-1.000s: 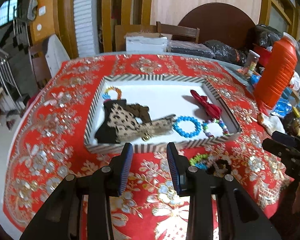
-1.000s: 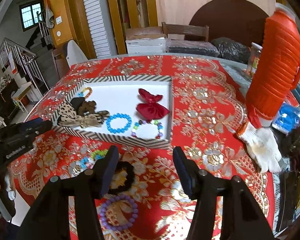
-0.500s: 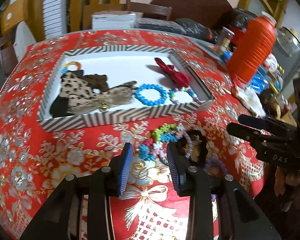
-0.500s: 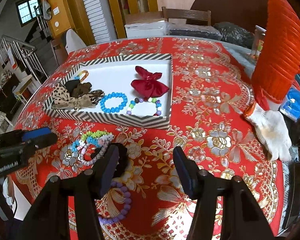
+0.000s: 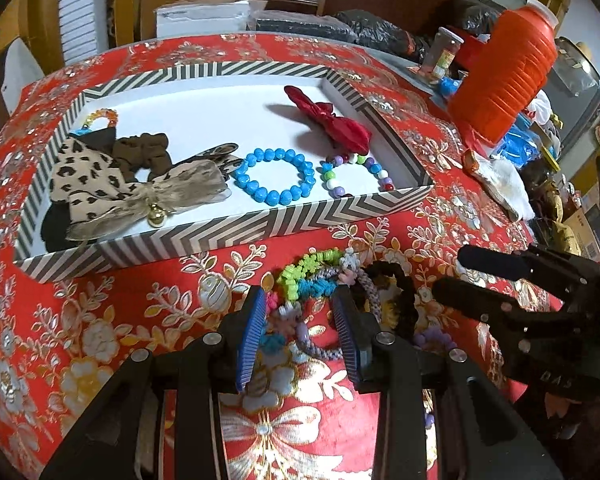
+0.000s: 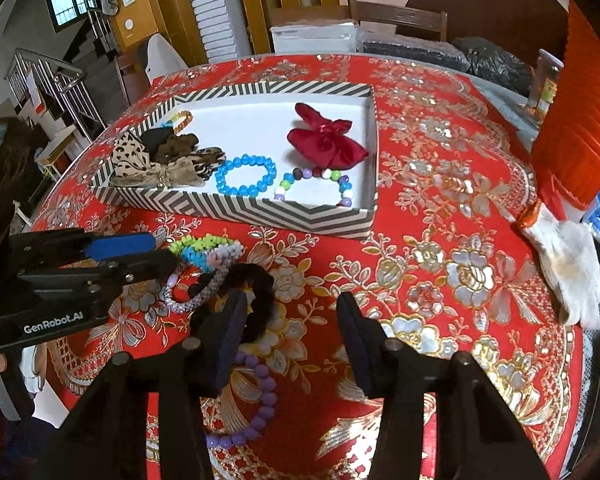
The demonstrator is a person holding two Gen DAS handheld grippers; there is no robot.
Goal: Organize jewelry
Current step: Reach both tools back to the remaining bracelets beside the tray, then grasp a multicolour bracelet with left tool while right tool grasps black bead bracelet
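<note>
A striped tray (image 5: 260, 228) (image 6: 236, 204) holds a red bow (image 5: 336, 124), a blue bead bracelet (image 5: 276, 178), a mixed bead bracelet (image 5: 354, 174) and leopard bows (image 5: 96, 176). In front of it lies a pile of loose pieces: a green and blue bracelet (image 5: 308, 272) (image 6: 204, 246), a grey braided band (image 6: 196, 296), a black scrunchie (image 5: 400, 292) (image 6: 256, 292) and a purple bead bracelet (image 6: 256, 404). My left gripper (image 5: 300, 328) (image 6: 148, 250) is open, its jaws either side of the pile. My right gripper (image 6: 288, 340) (image 5: 460, 272) is open over the cloth beside the scrunchie.
The table has a red flowered cloth (image 6: 420, 272). An orange flask (image 5: 504, 68) (image 6: 580, 120) stands at the right with a white glove (image 6: 568, 264) by its foot. Jars, bags and boxes crowd the far right edge (image 5: 440, 52).
My left gripper has moved down and right from the tray's front to the loose pile. My right gripper has come lower and closer to the scrunchie. Both stay open.
</note>
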